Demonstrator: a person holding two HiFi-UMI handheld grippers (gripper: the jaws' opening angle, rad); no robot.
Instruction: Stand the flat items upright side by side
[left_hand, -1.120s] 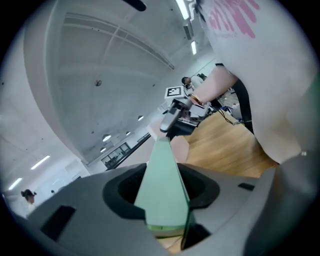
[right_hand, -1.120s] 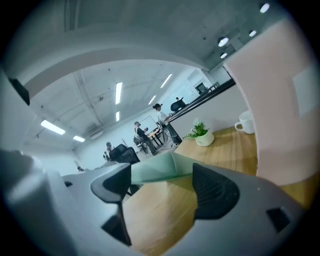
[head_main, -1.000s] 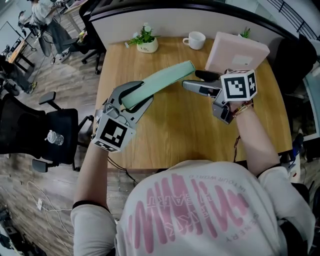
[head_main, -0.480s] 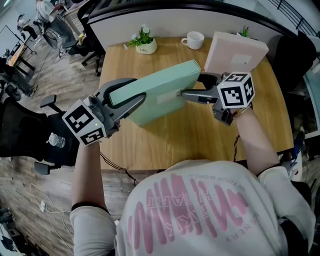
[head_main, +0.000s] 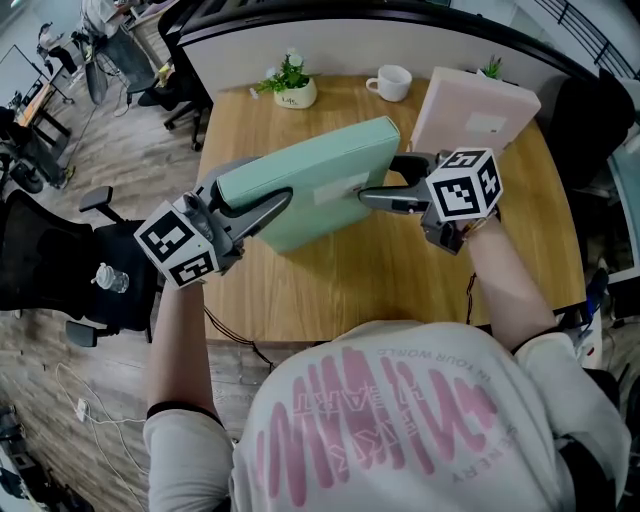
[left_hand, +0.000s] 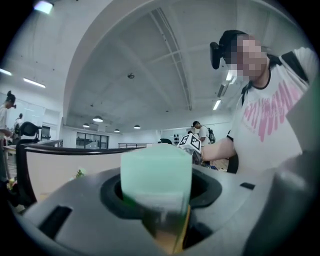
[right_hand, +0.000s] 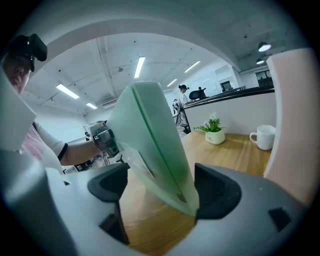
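Observation:
A mint-green flat box (head_main: 310, 185) is tilted up on its long edge over the wooden table (head_main: 380, 280). My left gripper (head_main: 262, 190) is shut on its left end; its jaws have just been opening a little, with the box (left_hand: 156, 172) still between the pads. My right gripper (head_main: 385, 180) straddles the right end. In the right gripper view the box (right_hand: 150, 135) leans on the right pad, with a gap at the left pad, so that gripper (right_hand: 160, 185) is open. A pink flat box (head_main: 470, 110) stands upright at the back right.
A white mug (head_main: 392, 82) and a small potted plant (head_main: 290, 85) stand along the table's far edge, in front of a partition. A black office chair (head_main: 60, 260) is off the table's left side. Bare wood lies in front of the green box.
The green box has rolled from nearly flat to standing on its edge. My left gripper rolled with it and rose slightly. My right gripper dropped a little and now straddles the box's right end.

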